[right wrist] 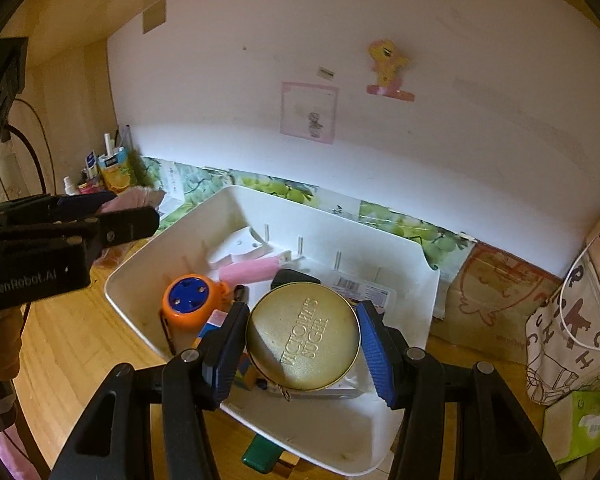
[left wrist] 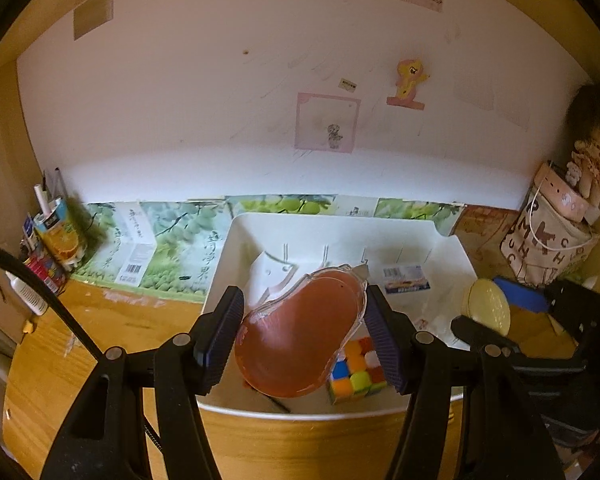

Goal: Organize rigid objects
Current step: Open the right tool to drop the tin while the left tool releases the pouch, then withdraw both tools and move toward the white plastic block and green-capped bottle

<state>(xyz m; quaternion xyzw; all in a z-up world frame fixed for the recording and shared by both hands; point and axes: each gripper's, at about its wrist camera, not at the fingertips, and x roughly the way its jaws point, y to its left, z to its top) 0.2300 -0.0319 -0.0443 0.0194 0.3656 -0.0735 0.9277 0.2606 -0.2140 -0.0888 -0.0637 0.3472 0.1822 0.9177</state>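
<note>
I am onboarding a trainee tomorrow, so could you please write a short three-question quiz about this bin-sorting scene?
1. True or false: the left gripper holds a pink correction-tape dispenser.
2. What word pair is embossed on the gold round tin in the right gripper?
3. The Rubik's cube lies: A) inside the white bin; B) on the wooden desk; C) beside the doll.

Key: 1 true; 2 VICTORIA'S SUGER; 3 A.
</note>
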